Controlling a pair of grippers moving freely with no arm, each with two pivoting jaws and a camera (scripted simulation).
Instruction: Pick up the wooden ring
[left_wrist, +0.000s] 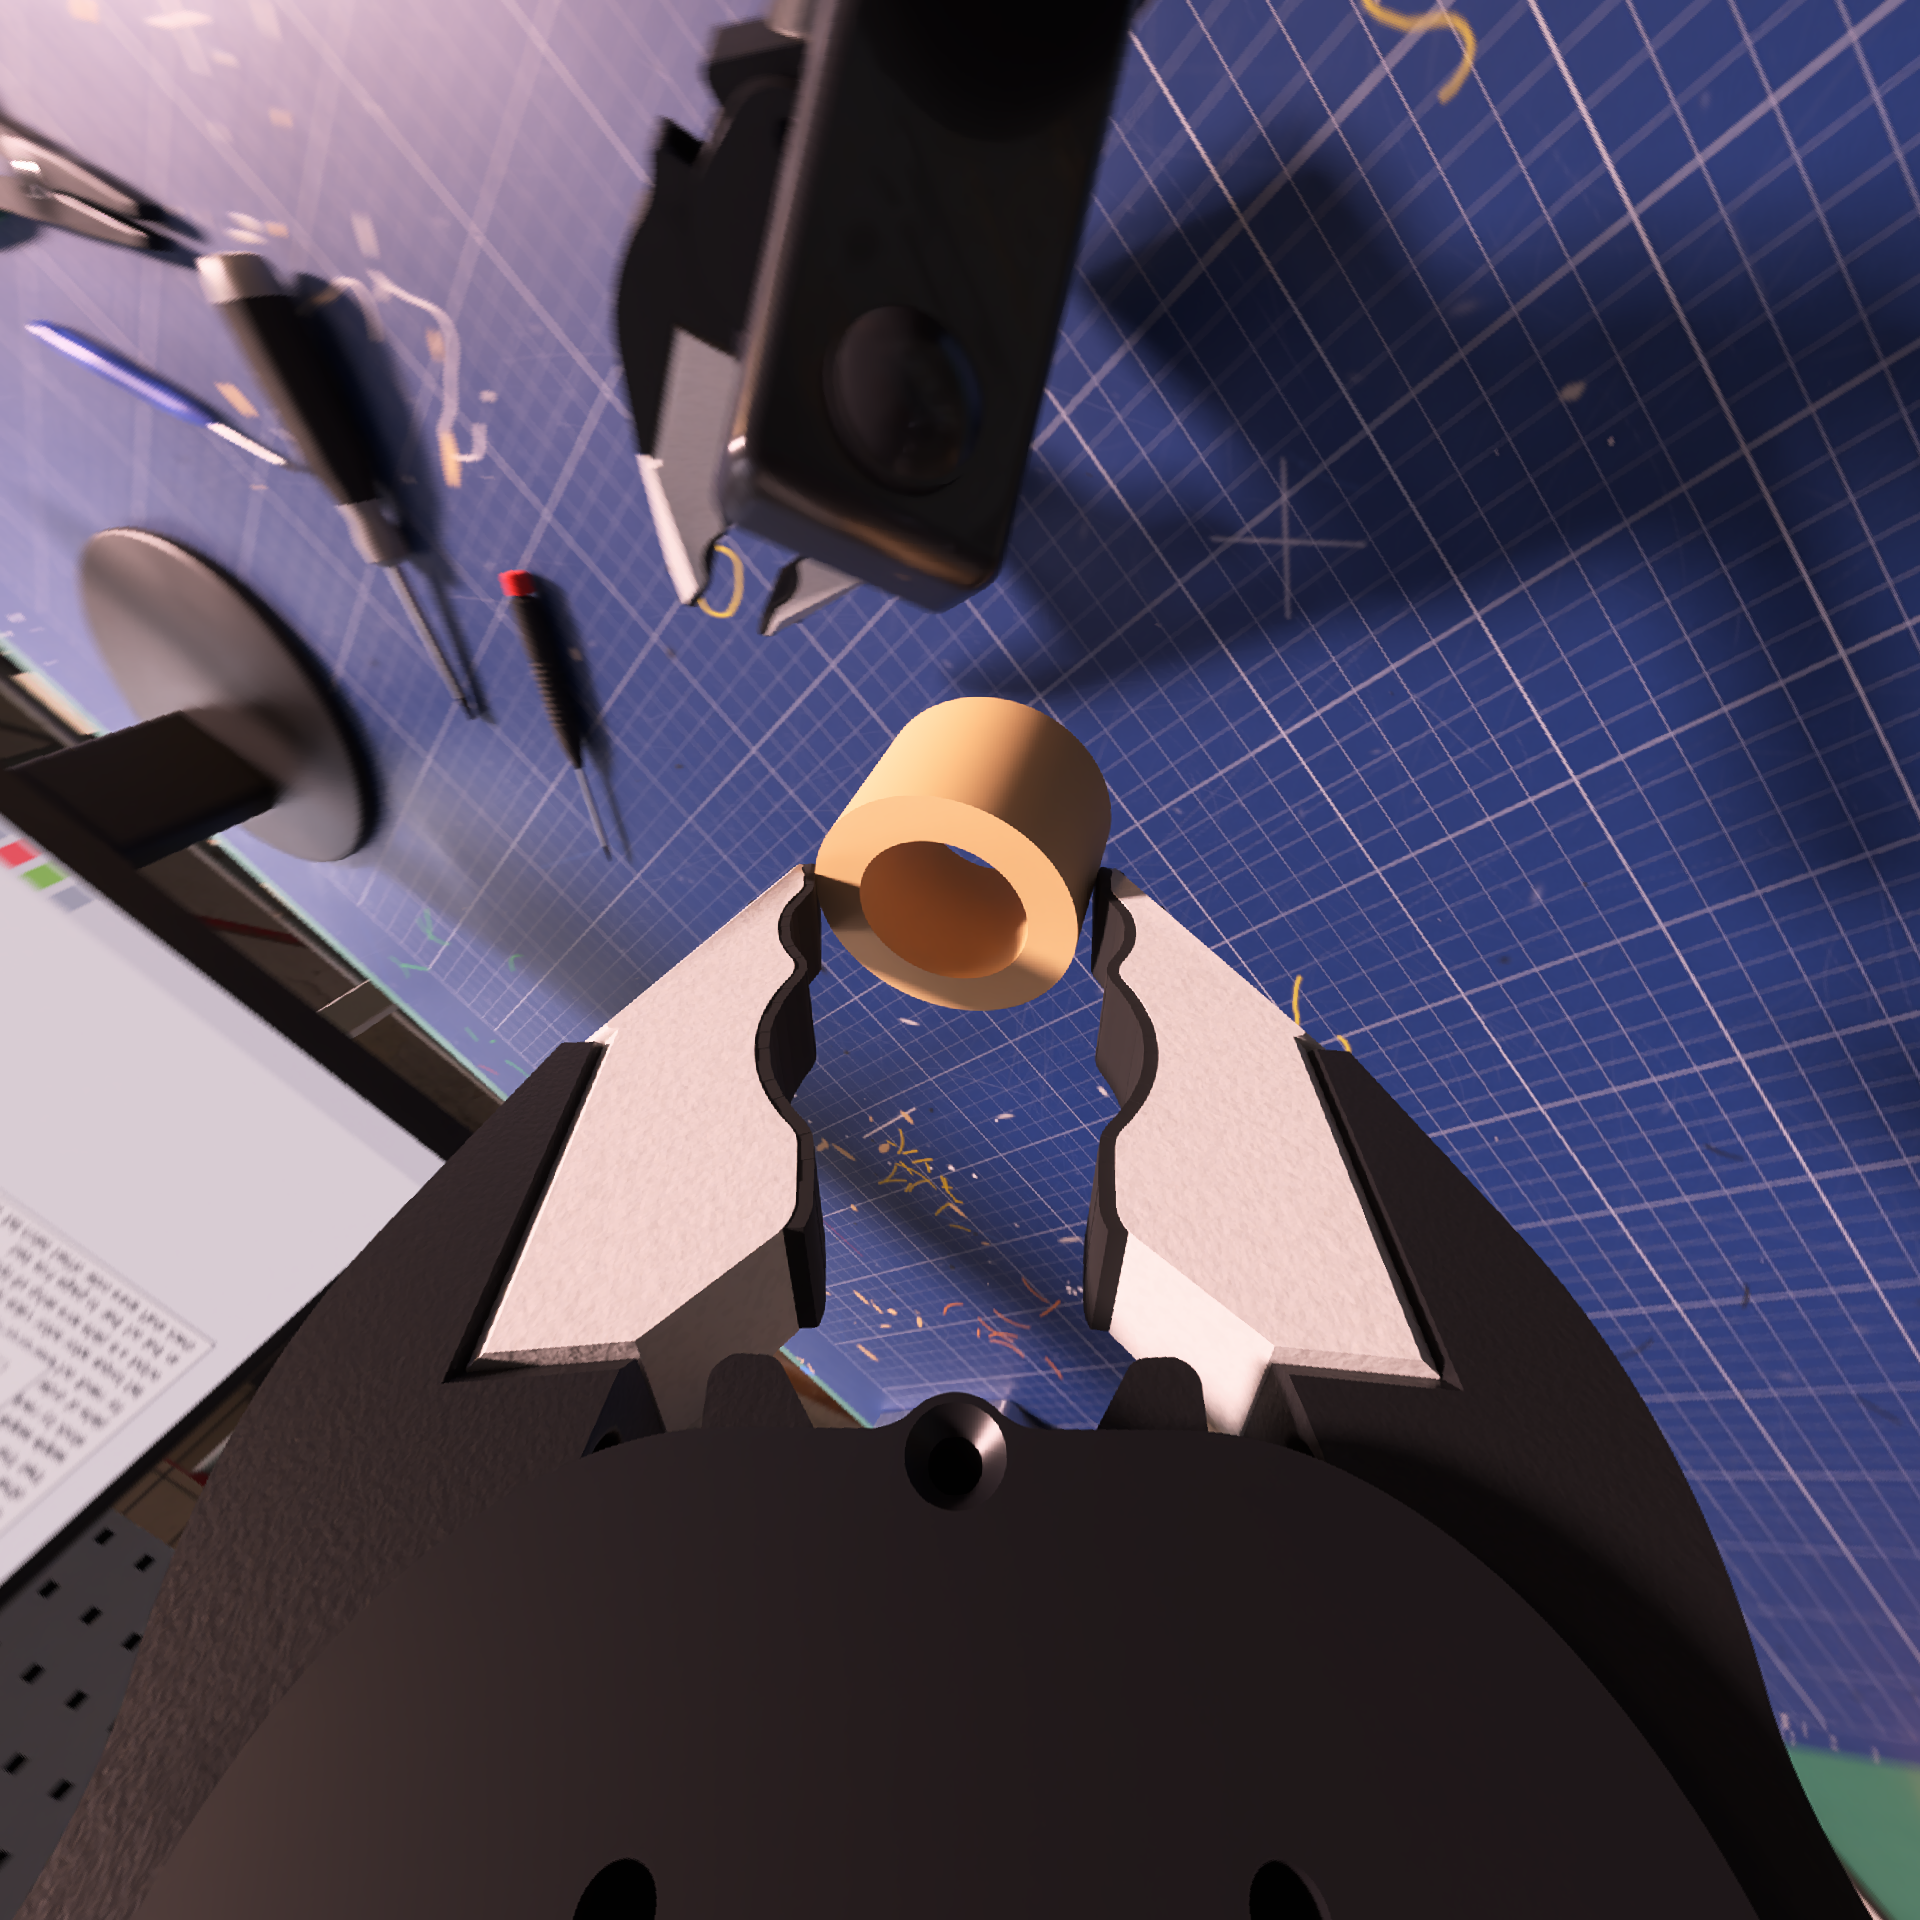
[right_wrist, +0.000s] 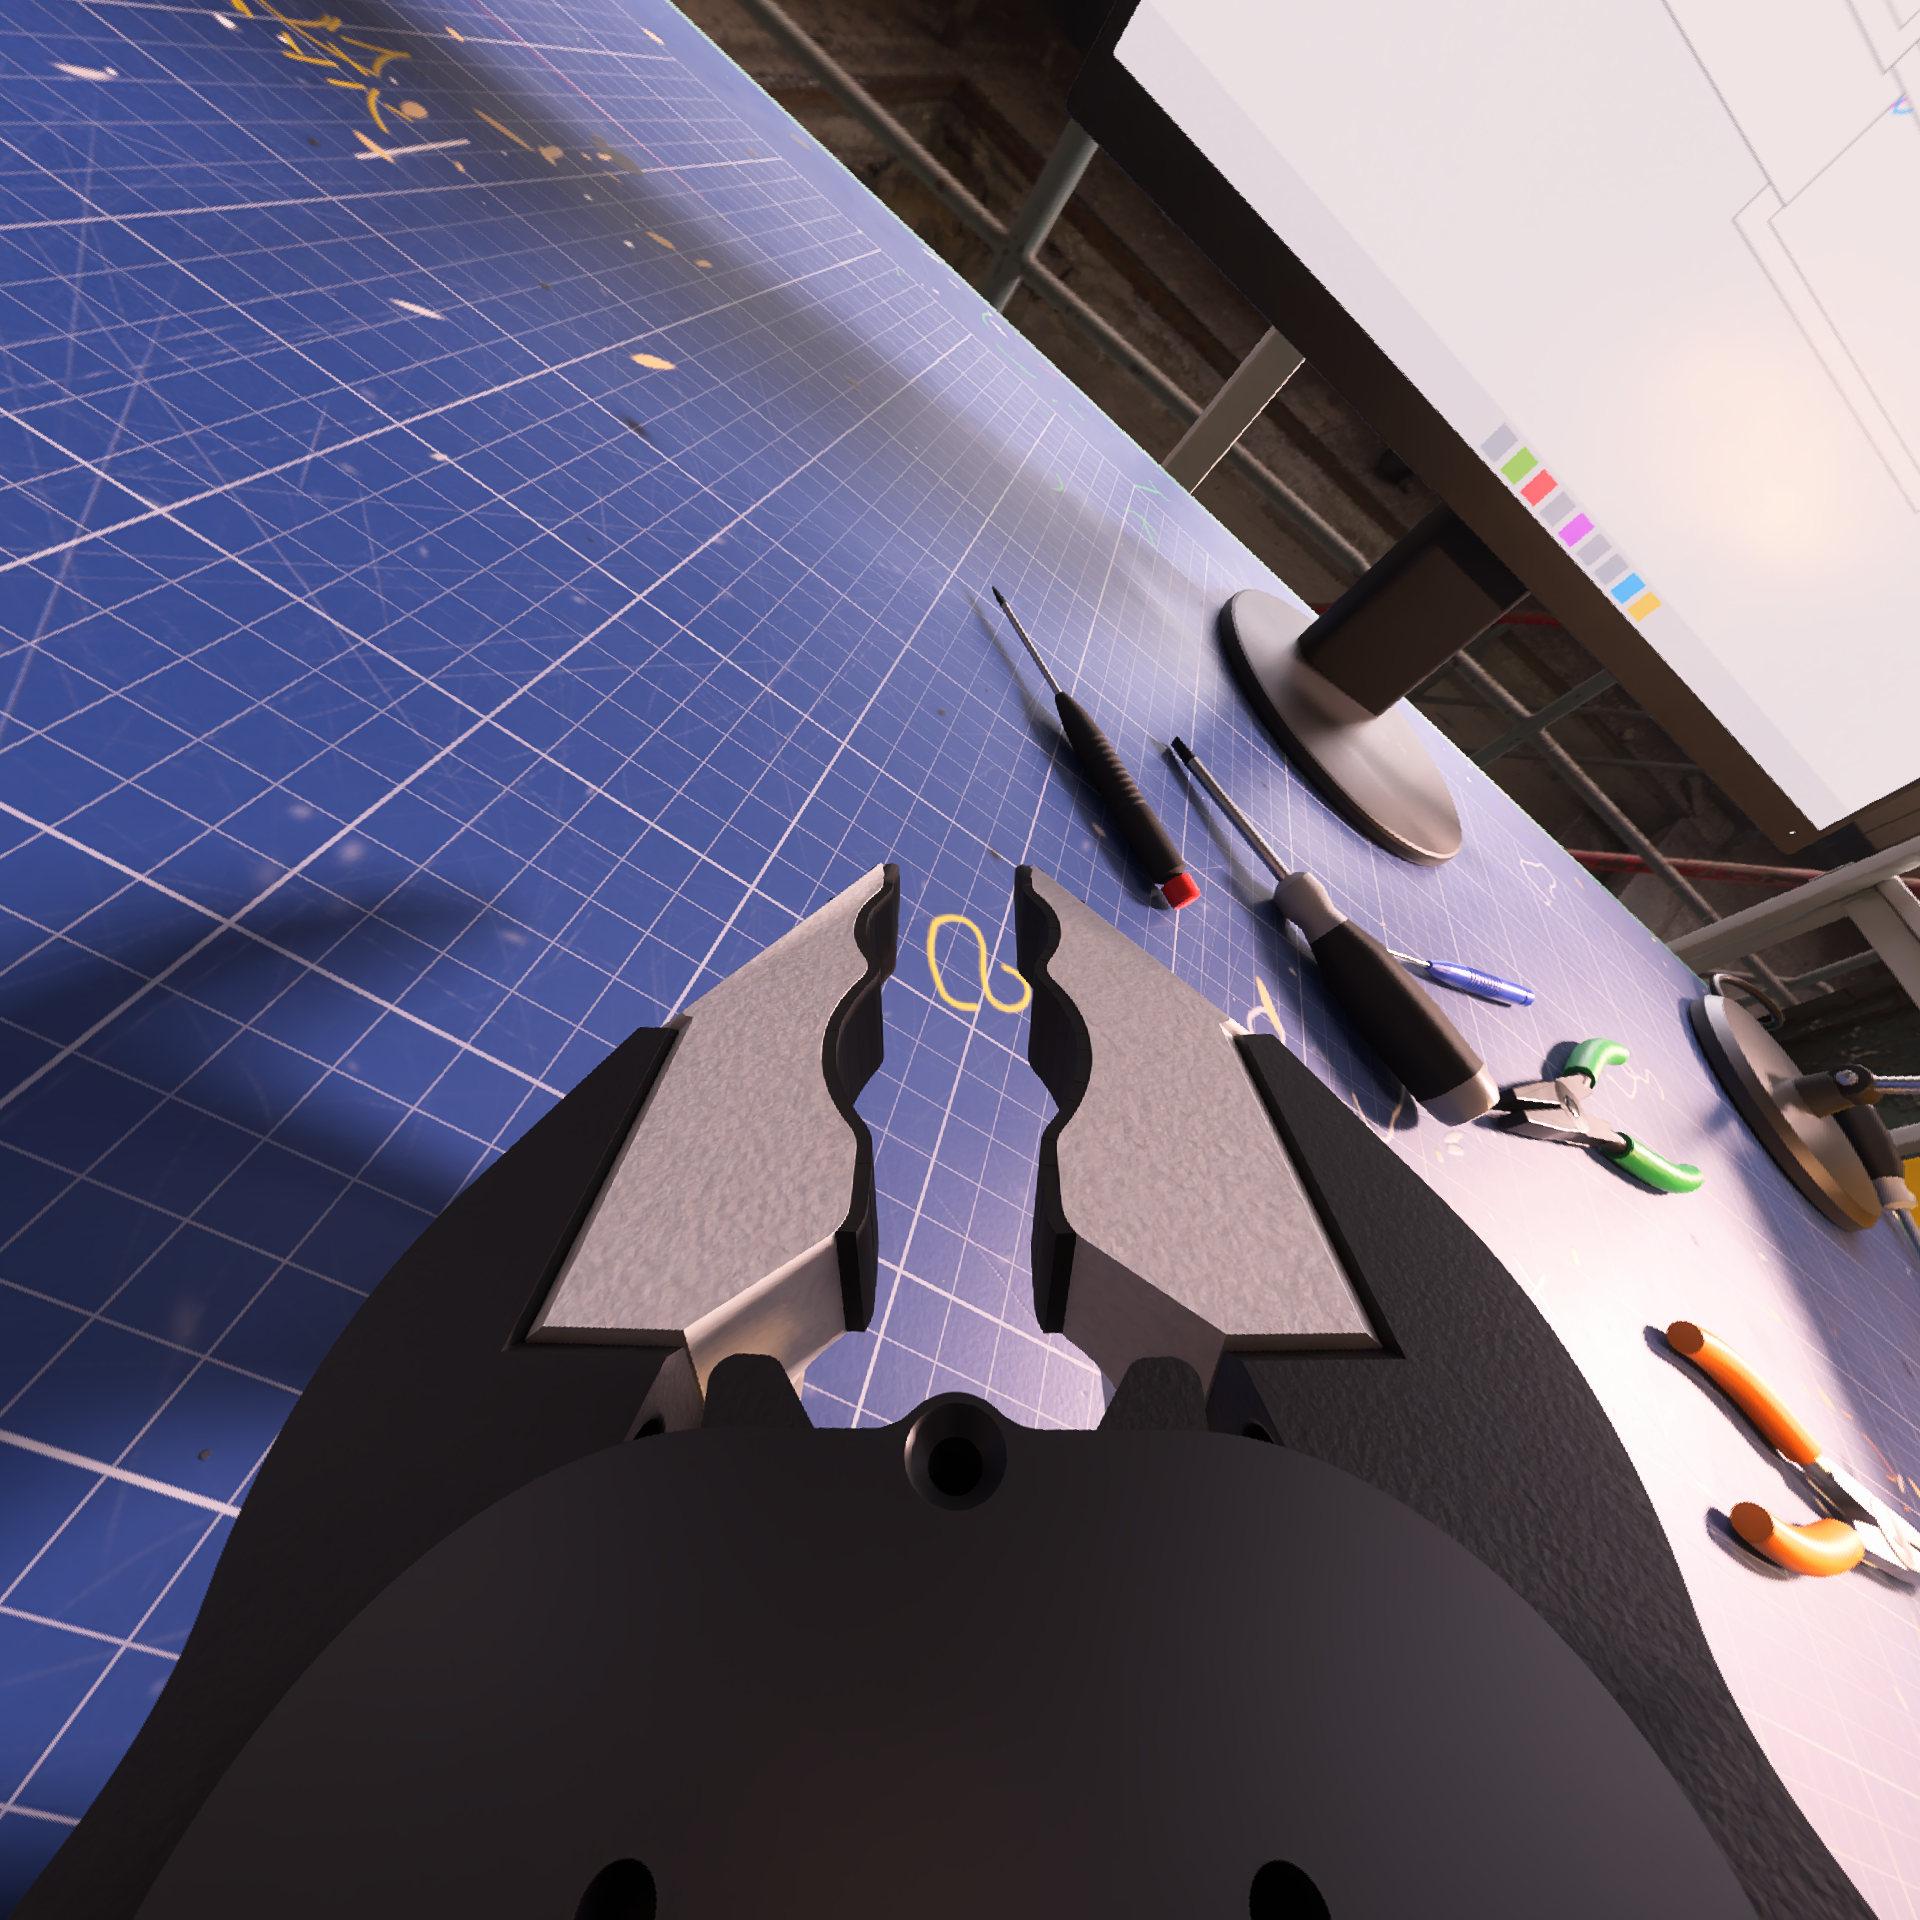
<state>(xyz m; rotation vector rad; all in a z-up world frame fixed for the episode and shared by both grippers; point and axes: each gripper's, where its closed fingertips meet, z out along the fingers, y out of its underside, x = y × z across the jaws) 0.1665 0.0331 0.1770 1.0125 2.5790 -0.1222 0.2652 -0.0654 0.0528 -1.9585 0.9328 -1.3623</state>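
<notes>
Though seemingly pinched, wooden ring (left_wrist: 961, 857) between jaws

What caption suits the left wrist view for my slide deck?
Left hand-held gripper pinches the wooden ring at its fingertips above the blue cutting mat.

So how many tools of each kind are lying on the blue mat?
Screwdrivers: 2, one red-capped, one black-handled
Pliers: 2, green-handled, orange-handled
Blue pen: 1
Total: 5
</notes>
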